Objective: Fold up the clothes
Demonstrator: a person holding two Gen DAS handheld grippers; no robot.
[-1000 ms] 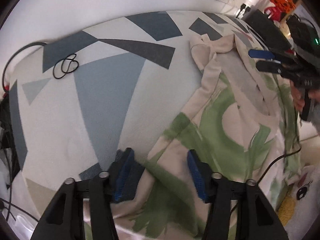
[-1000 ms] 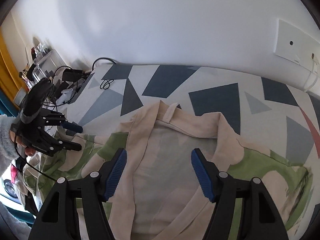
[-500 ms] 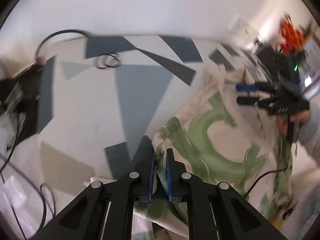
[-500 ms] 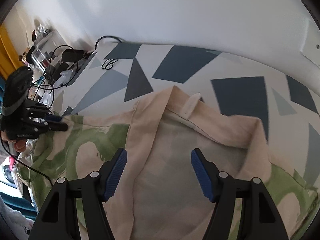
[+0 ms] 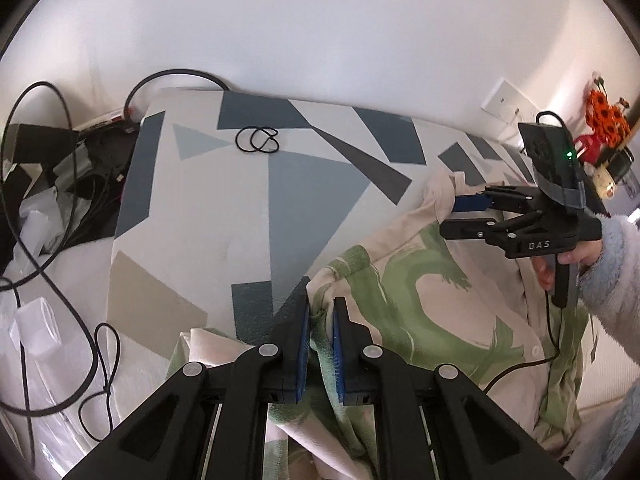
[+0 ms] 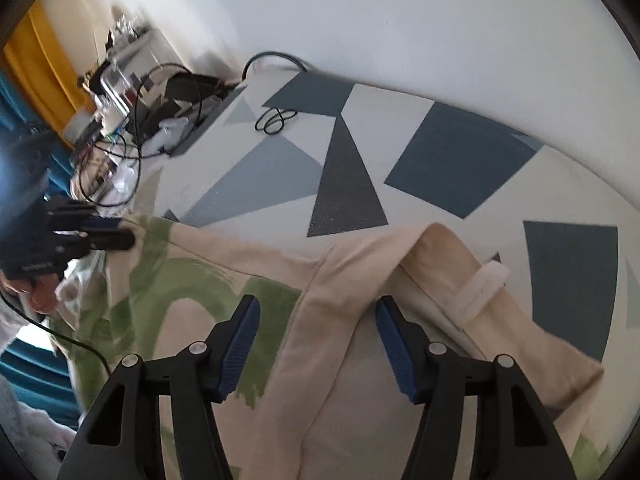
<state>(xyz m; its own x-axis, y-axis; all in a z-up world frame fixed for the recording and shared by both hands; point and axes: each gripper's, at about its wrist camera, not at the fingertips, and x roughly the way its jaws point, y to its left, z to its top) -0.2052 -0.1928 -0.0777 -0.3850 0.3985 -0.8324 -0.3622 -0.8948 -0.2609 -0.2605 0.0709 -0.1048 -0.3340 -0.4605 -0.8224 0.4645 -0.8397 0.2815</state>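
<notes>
— Left gripper (image 5: 321,322)?
— Clamped on a bunched fold at the edge of the shirt (image 5: 432,312), blue pads (image 5: 303,354) pressing green-and-cream cloth from both sides. Seen too from the right wrist camera, far left, dark and blurred, pinching that same edge.

— And the right gripper (image 6: 316,344)?
— Jaws apart, closing a little just now, not yet pressing. Straddling the cream placket below the collar (image 6: 444,256), cloth lying between the blue pads (image 6: 240,340). From the left wrist view, fingers poised at the collar end, handle gripped by a hand (image 5: 568,260) in a fluffy pale-blue sleeve (image 5: 612,280).

— Where is the shirt?
— Spread on the bedcover (image 5: 192,232) with grey and blue triangles, collar toward the wall (image 5: 320,28), green-patterned front facing up, lower part draping off the near edge. White hanging loop (image 6: 482,282) showing inside the neck.

— Anything else on the cover?
— Black hair ties (image 5: 257,141), looped together, near the far corner, well apart from the shirt. Beside the bed, tangled black cables (image 5: 48,216) and clutter. Wall plate (image 5: 506,100) at right, orange flowers (image 5: 604,110) beyond.
</notes>
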